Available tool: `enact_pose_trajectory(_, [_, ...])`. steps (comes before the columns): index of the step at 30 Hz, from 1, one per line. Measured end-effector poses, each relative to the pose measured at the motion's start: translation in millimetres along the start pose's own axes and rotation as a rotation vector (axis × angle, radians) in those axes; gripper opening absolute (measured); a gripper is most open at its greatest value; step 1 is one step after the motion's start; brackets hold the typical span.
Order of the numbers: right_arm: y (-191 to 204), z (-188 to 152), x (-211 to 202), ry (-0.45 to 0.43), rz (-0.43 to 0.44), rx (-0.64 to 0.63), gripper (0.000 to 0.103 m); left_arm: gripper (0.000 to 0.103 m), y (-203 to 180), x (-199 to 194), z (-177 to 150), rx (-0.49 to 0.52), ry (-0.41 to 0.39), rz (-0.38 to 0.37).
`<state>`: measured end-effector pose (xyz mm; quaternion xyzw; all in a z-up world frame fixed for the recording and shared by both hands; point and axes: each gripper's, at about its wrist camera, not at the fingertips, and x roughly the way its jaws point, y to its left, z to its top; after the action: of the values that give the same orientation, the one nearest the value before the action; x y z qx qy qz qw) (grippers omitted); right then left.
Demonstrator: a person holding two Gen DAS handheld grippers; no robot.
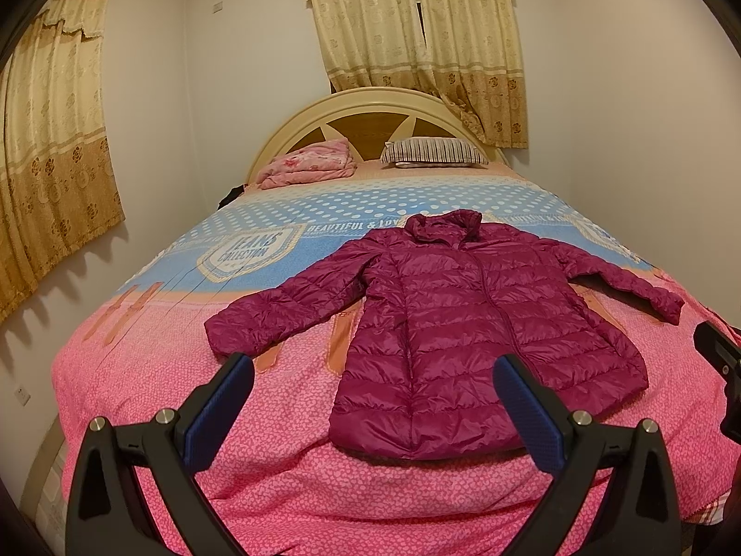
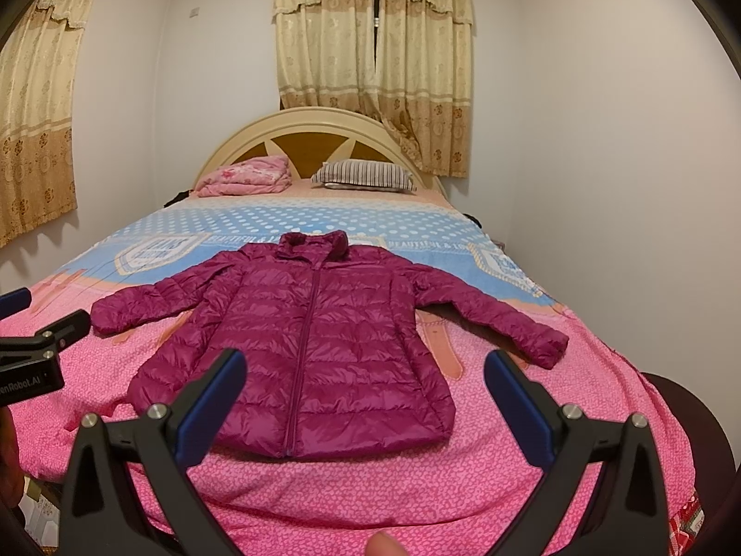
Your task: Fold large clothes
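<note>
A magenta quilted puffer jacket (image 1: 467, 319) (image 2: 319, 338) lies flat and zipped on the bed, collar toward the headboard, both sleeves spread out to the sides. My left gripper (image 1: 373, 368) is open above the foot of the bed, its fingers framing the jacket's hem with nothing between them. My right gripper (image 2: 366, 363) is open too, held over the hem on the other side and holding nothing. In the right wrist view the left gripper (image 2: 44, 329) shows at the left edge. Part of the right gripper (image 1: 722, 356) shows at the right edge of the left wrist view.
The bed (image 1: 278, 477) has a pink and blue printed cover. A folded pink blanket (image 1: 308, 163) and a striped pillow (image 1: 435, 152) lie at the cream headboard (image 2: 315, 123). Curtains (image 2: 375, 60) hang behind it and on the left wall. White walls close in on both sides.
</note>
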<state>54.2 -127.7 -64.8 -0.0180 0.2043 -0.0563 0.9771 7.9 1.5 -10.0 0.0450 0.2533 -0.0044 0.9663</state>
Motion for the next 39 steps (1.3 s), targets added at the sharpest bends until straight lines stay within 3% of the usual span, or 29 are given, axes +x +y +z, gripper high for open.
enact_pose_trajectory(17, [4,-6,0,0.014,0.003,-0.003,0.103,0.102,7,10,-1,-0.027,0.022,0.01])
enact_pose_trajectory(27, [-8,-12,25,0.067,0.009,0.013,0.103,0.102,4,32,-1,-0.018,0.031,-0.011])
enact_pose_trajectory(33, [-54,-14,83,0.136,-0.069,0.08,0.103,0.102,-6,75,11,0.021,0.016,-0.02])
enact_pose_trajectory(39, [-137,-21,157,0.254,-0.198,0.227,0.103,0.102,-11,143,22,0.008,0.051,-0.007])
